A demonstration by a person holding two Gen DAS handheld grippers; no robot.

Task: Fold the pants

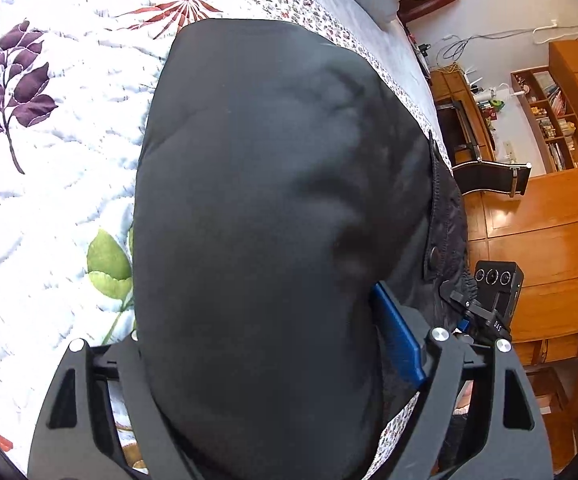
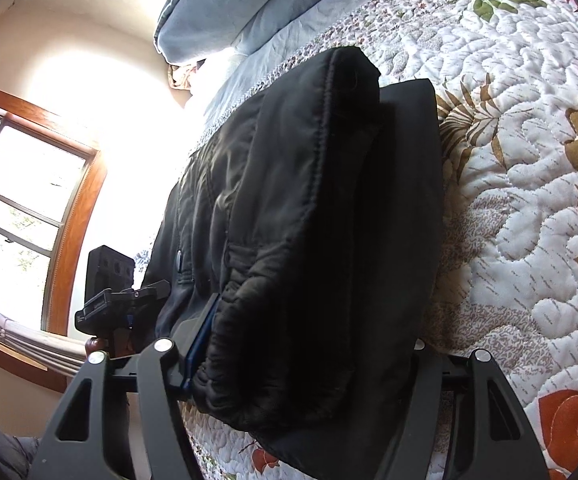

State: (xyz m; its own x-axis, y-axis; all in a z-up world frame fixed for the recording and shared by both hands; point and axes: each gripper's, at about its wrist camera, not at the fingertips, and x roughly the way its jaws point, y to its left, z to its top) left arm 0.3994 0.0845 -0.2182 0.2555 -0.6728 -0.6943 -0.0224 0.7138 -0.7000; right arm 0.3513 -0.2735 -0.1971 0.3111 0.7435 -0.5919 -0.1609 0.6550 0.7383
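- Bed (image 1: 49,208): white quilted cover, stitched in waves, printed with purple, green and rust leaves.
- Pants (image 1: 273,208): black, padded, matte; a thick folded bundle lying on the quilt.
- Left gripper (image 1: 273,360): fingers wide, bundle between them, blue pad against the cloth.
- Right gripper (image 2: 301,364): fingers clasp the bundle's puckered, stitched edge.
- Left view only: wooden shelving (image 1: 561,120), snap button.
- Right view only: wood-framed window (image 2: 29,208), blue pillow (image 2: 225,4).
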